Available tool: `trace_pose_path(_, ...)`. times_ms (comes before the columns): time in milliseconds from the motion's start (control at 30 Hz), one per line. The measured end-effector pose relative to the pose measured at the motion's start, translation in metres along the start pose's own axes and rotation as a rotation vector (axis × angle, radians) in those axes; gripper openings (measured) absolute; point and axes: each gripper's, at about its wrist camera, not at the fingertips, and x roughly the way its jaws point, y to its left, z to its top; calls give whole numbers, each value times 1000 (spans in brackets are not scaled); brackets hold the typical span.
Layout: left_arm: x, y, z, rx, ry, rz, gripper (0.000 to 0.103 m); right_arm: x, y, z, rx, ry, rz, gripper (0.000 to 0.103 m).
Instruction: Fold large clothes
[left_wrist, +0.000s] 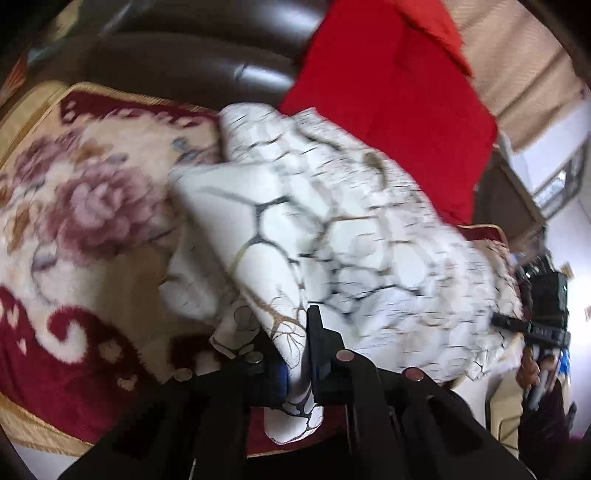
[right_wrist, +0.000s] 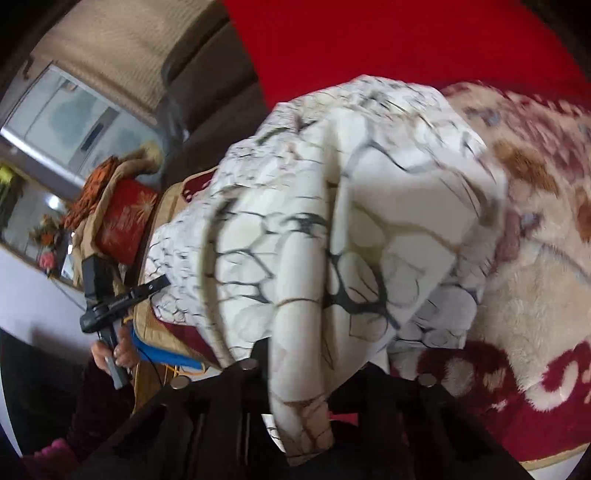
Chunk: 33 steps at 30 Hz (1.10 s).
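One white garment (left_wrist: 332, 229) with dark crackle lines lies bunched on the flowery blanket (left_wrist: 74, 206), beside one red cushion (left_wrist: 391, 96). I hold two grippers. My left gripper (left_wrist: 295, 363) pinches its edge tight. My right gripper (right_wrist: 314, 365) pinches another fold tight.

You can count one white cloth (left_wrist: 332, 229) with dark crackle lines. You hold two grippers, one left gripper (left_wrist: 295, 354) and one right gripper (right_wrist: 314, 365). There is one flowery blanket (left_wrist: 74, 206) and one red cushion (left_wrist: 391, 110).
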Motion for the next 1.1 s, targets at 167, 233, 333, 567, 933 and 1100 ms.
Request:
trace_pose_path(167, -37, -17, 47, 26, -82, -80, 9, -28, 15, 43, 8, -146, 130, 14)
trace_pose_path(233, -44, -15, 74, 5, -110, -98, 9, -34, 3, 77, 51, -231, 137, 14)
trace_pose_path(333, -41, -2, 130, -35, -158, -75, 9, -27, -28, 125, 170, -310, 129, 14)
trace_pose_path(567, 43, 55, 205, -200, -94, 29, 12, 40, -138, 179, 530, -318, 140, 27)
trace_pose_path(933, 18, 127, 151, -567, -288, -78, 57, 3, -118, 148, 385, -455, 152, 75)
trace_pose_path(1100, 22, 71, 128, -334, -101, -63, 60, 27, -36, 127, 78, -268, 109, 72)
